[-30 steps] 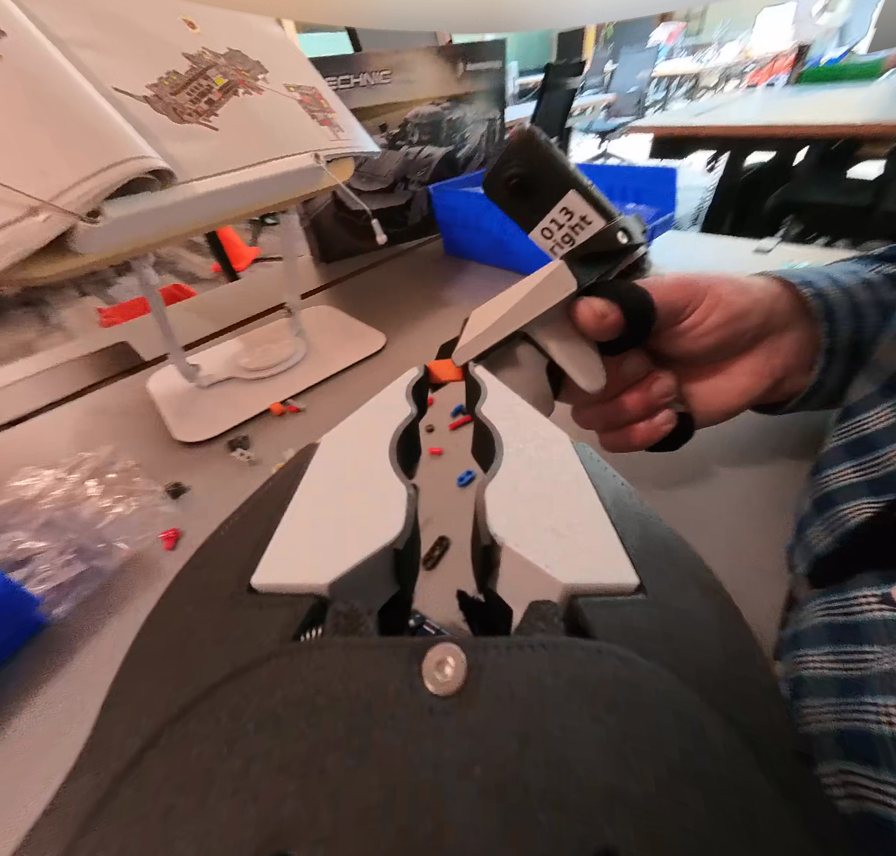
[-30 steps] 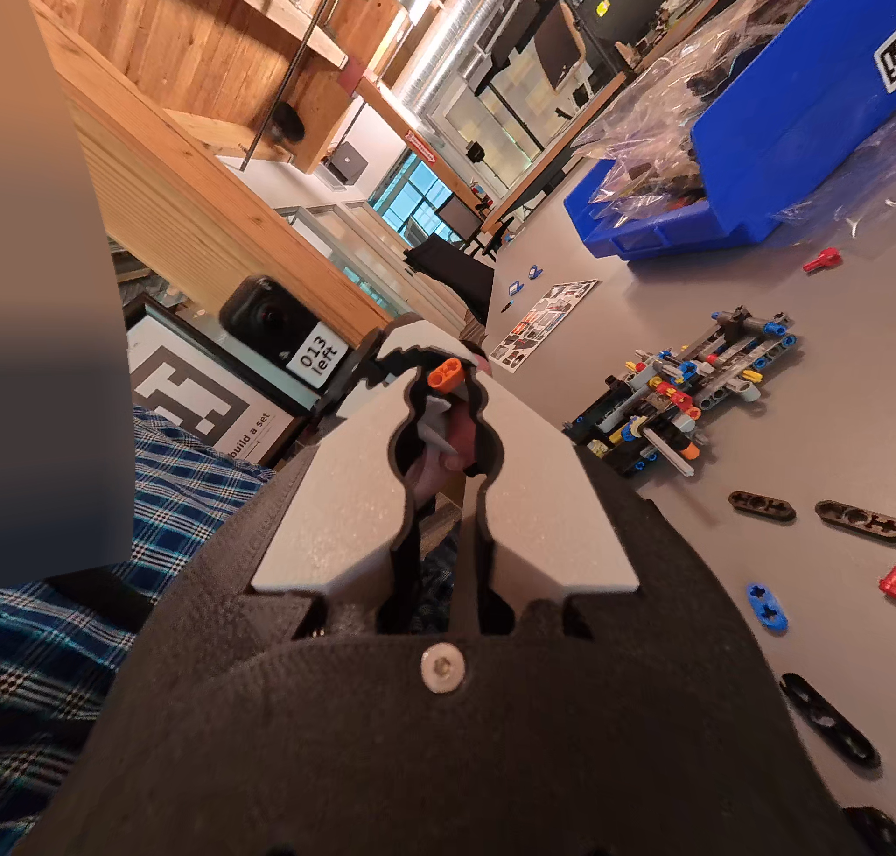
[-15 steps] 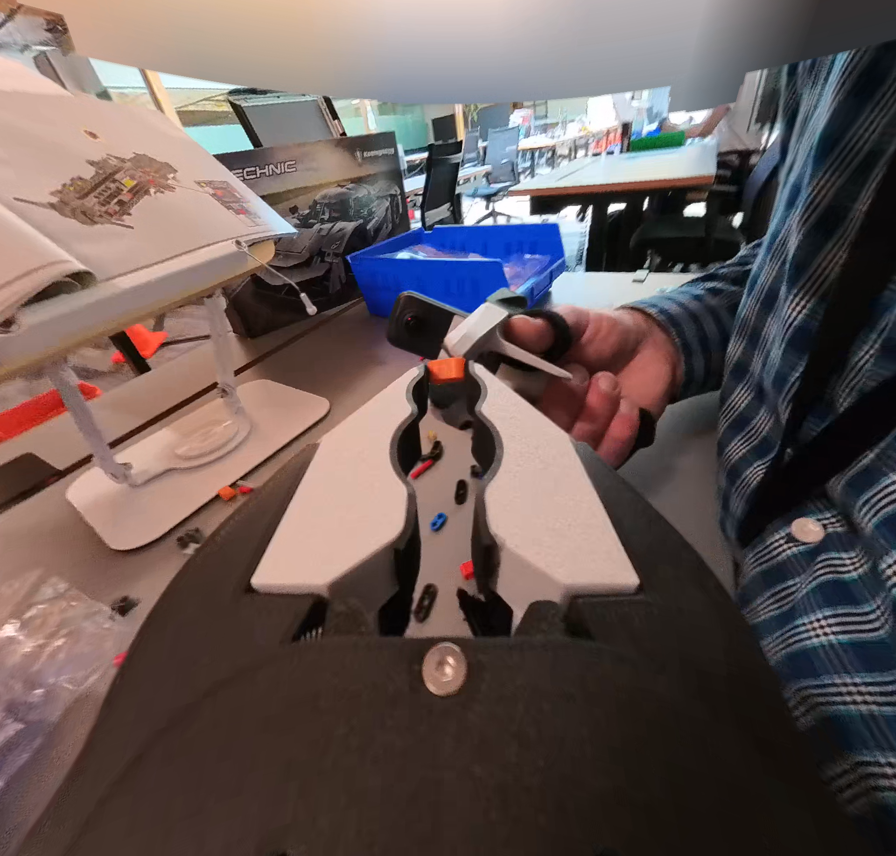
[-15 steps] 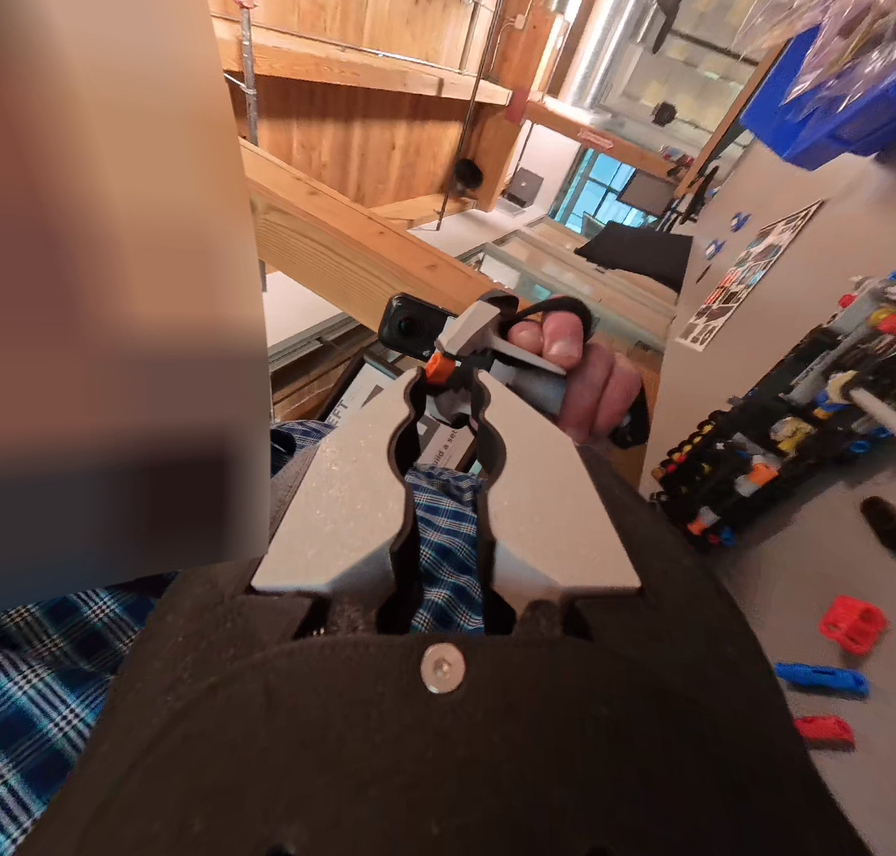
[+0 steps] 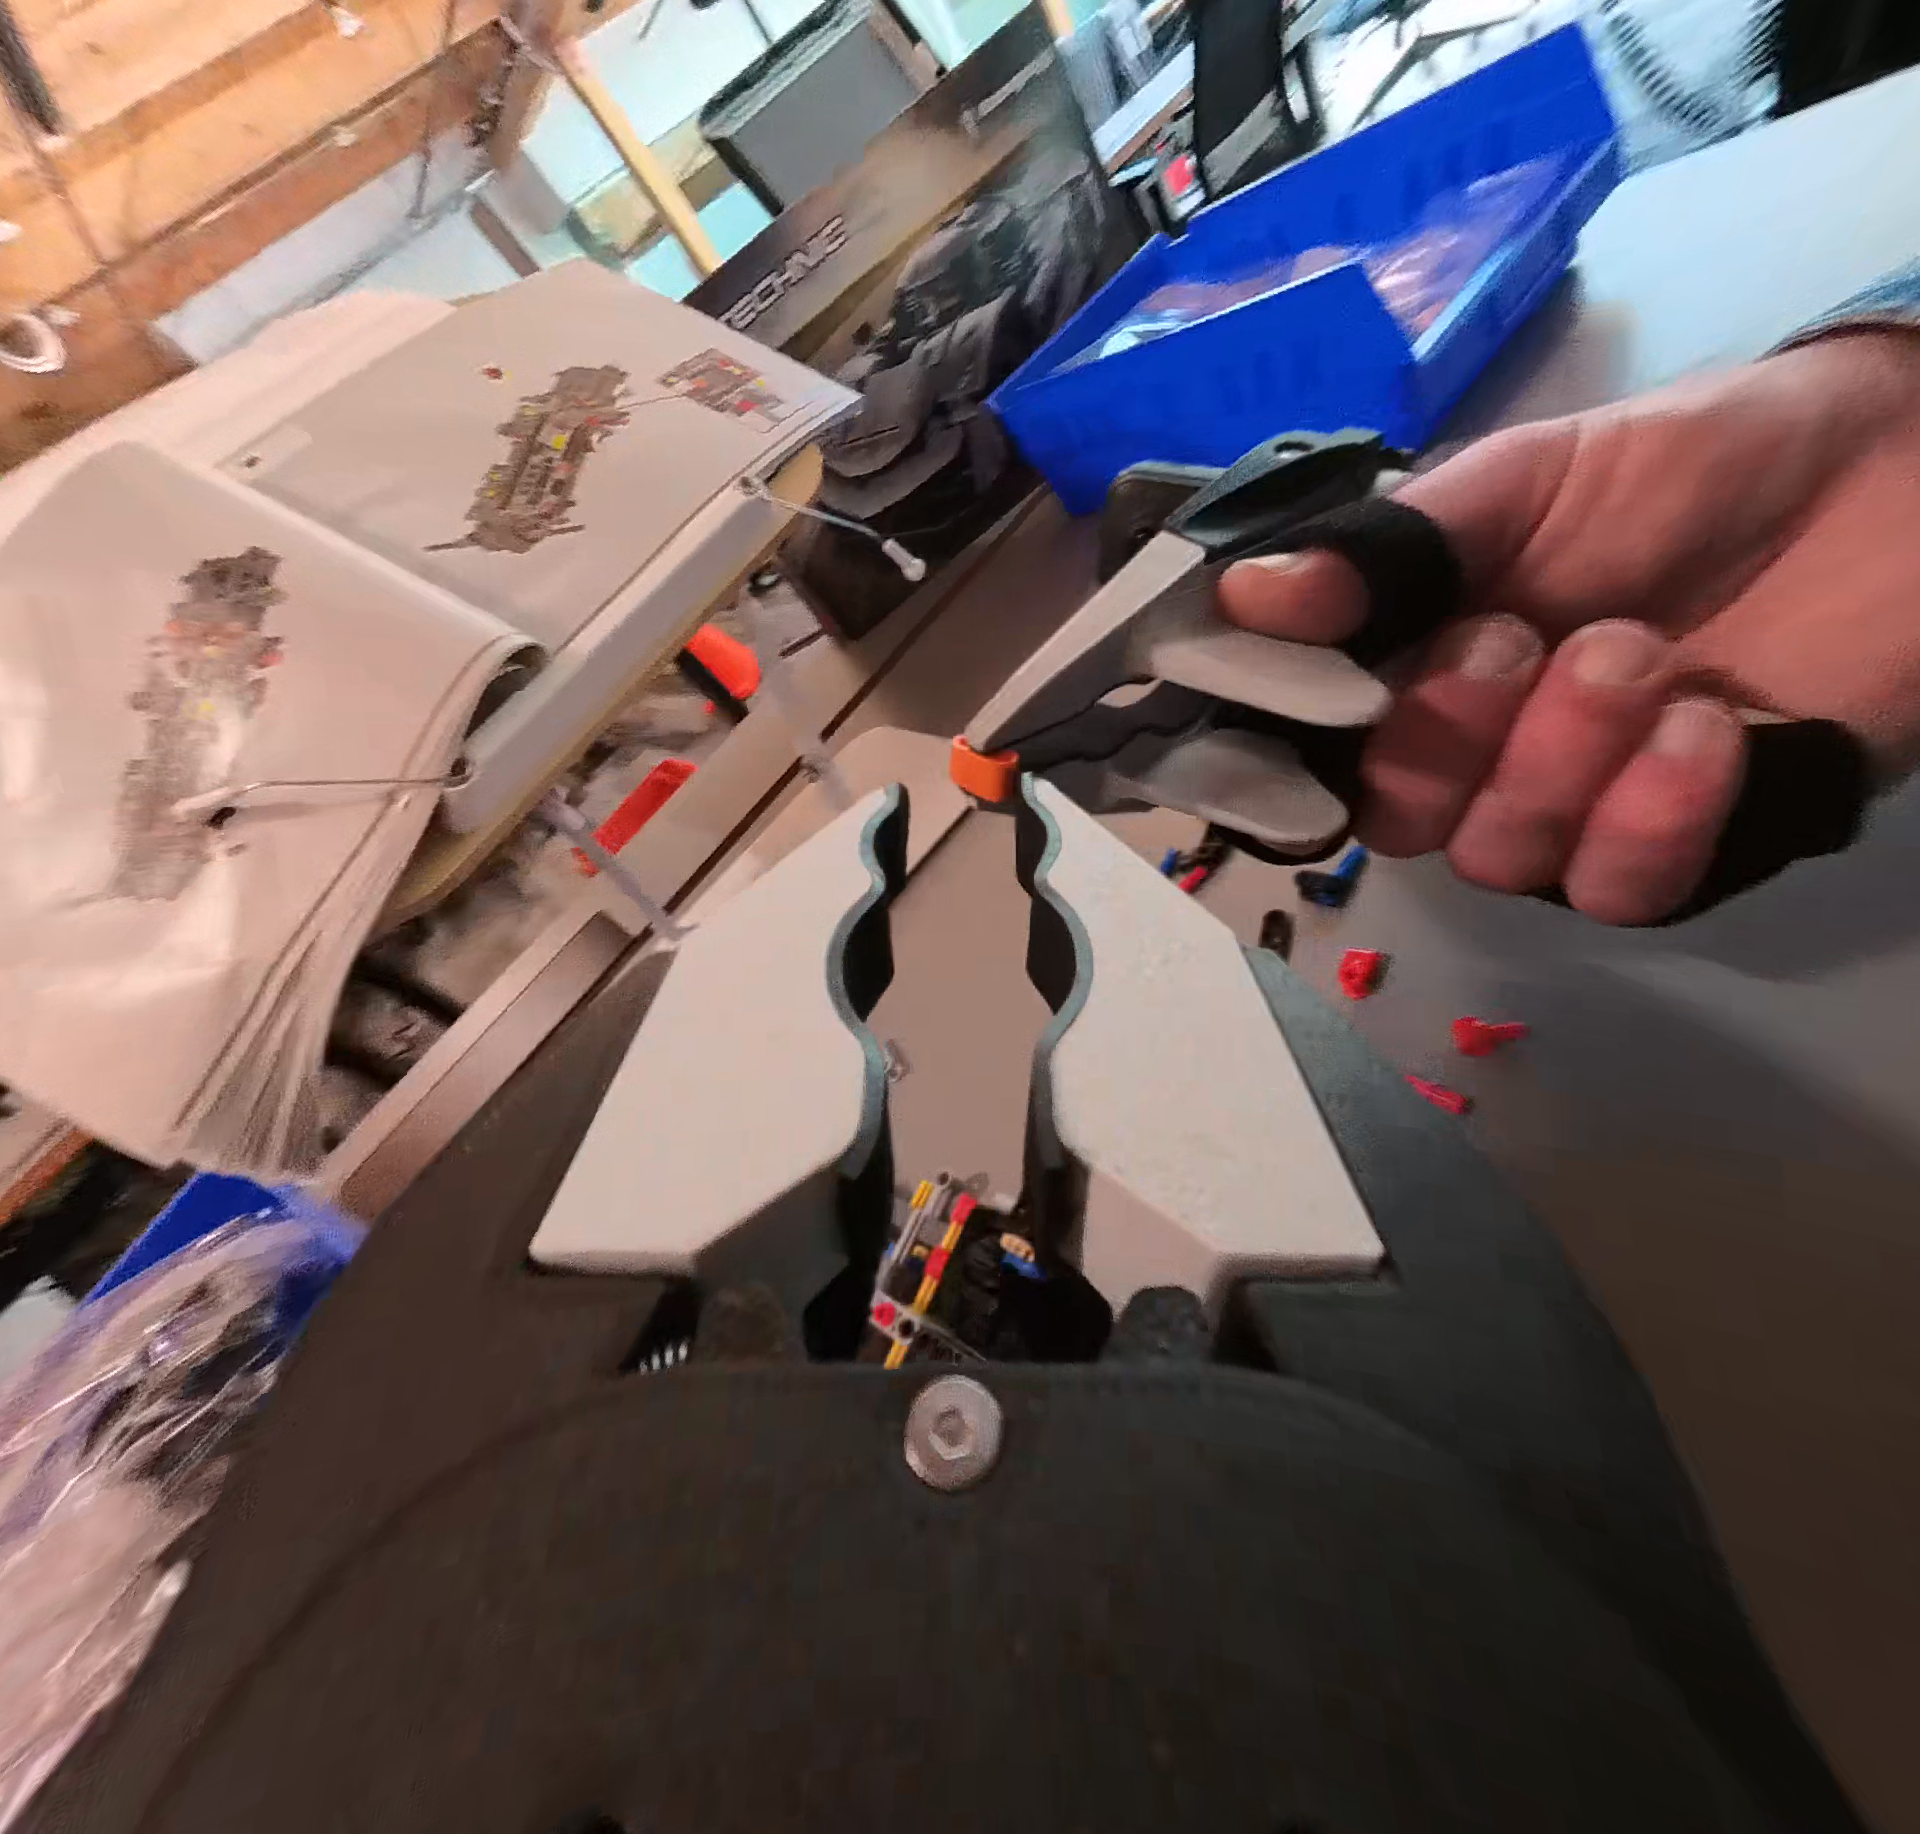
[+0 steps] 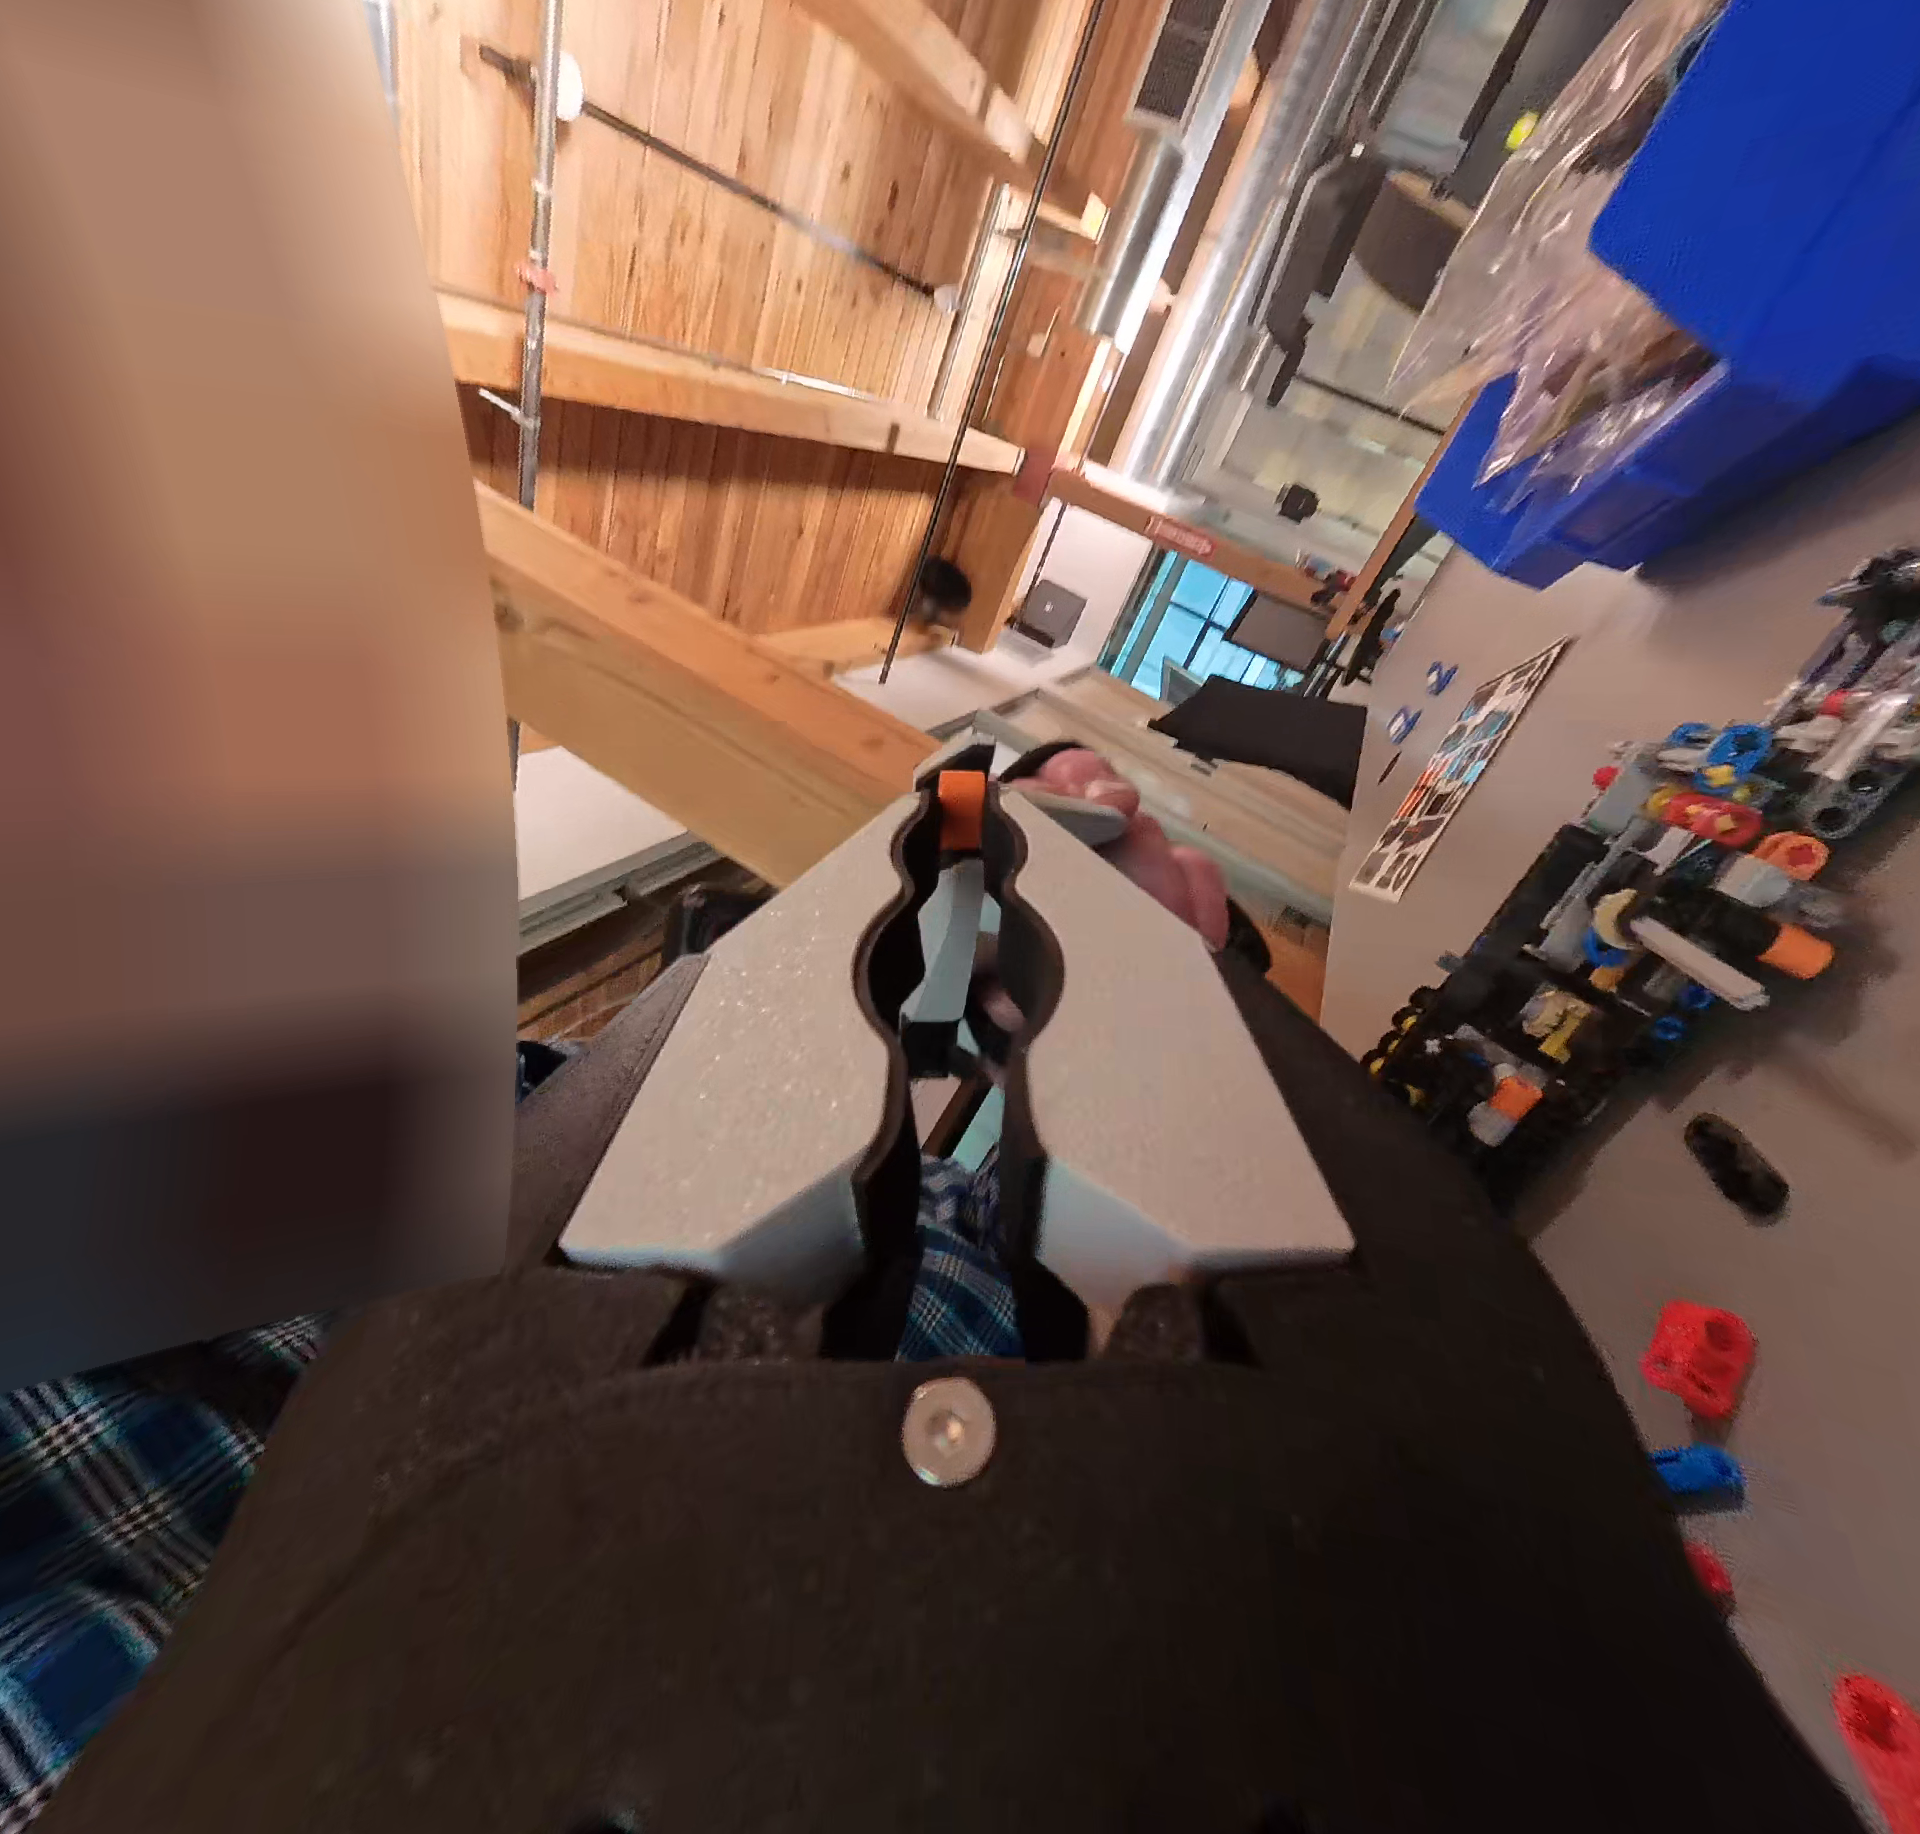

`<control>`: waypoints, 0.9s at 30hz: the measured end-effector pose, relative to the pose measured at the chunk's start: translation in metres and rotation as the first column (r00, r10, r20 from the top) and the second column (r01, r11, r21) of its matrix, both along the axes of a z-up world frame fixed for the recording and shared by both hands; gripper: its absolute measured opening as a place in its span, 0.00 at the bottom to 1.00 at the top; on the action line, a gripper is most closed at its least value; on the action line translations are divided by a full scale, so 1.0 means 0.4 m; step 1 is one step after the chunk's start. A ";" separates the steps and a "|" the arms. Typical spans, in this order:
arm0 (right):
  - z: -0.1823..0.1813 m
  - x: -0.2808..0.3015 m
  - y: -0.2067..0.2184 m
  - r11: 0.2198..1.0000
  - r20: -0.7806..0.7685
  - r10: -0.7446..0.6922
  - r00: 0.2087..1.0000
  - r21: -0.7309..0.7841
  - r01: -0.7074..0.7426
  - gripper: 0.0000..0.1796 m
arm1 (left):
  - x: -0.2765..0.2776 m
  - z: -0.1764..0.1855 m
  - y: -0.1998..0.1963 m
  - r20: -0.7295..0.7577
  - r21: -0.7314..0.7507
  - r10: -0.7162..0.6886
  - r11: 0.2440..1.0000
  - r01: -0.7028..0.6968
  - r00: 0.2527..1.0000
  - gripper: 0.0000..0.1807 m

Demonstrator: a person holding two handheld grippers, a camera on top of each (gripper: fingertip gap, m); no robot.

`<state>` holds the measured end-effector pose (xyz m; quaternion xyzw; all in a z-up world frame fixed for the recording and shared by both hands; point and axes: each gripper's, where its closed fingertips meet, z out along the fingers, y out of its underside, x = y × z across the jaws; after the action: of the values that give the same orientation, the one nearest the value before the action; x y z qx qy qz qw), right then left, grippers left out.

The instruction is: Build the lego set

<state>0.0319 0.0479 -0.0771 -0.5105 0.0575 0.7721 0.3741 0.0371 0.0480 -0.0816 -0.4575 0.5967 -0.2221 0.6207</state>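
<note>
Left wrist view: taken from just behind own jaws, tilted, facing across tabletop (image 5: 1714, 1109) toward far instruction book (image 5: 395, 579) and blue bin (image 5: 1278, 350). Right wrist view: rolled steeply, aimed up toward wooden beams (image 6: 707, 704). Shared by both at close range: orange piece (image 5: 982, 775) (image 6: 961, 808), opposite gripper.

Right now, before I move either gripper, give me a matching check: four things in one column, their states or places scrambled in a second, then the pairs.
Things:
1. orange piece
2. left gripper
3. instruction booklet
4. partly built model

States or places:
a. open, pages showing
b. lying on the grey table
c. pinched at the tips of the right gripper
d. jaws apart, holding nothing

Pairs: 1-c, 2-d, 3-a, 4-b
</note>
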 end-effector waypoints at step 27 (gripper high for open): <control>-0.014 -0.017 0.004 0.999 -0.013 -0.026 1.000 -0.045 0.025 0.03 | -0.002 -0.018 -0.001 -0.073 0.198 0.238 0.955 -0.220 0.968 0.03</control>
<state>0.0251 0.0496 -0.0828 -0.5126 0.0838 0.7693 0.3722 0.0361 0.0477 -0.0889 -0.4730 0.5870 -0.0690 0.6534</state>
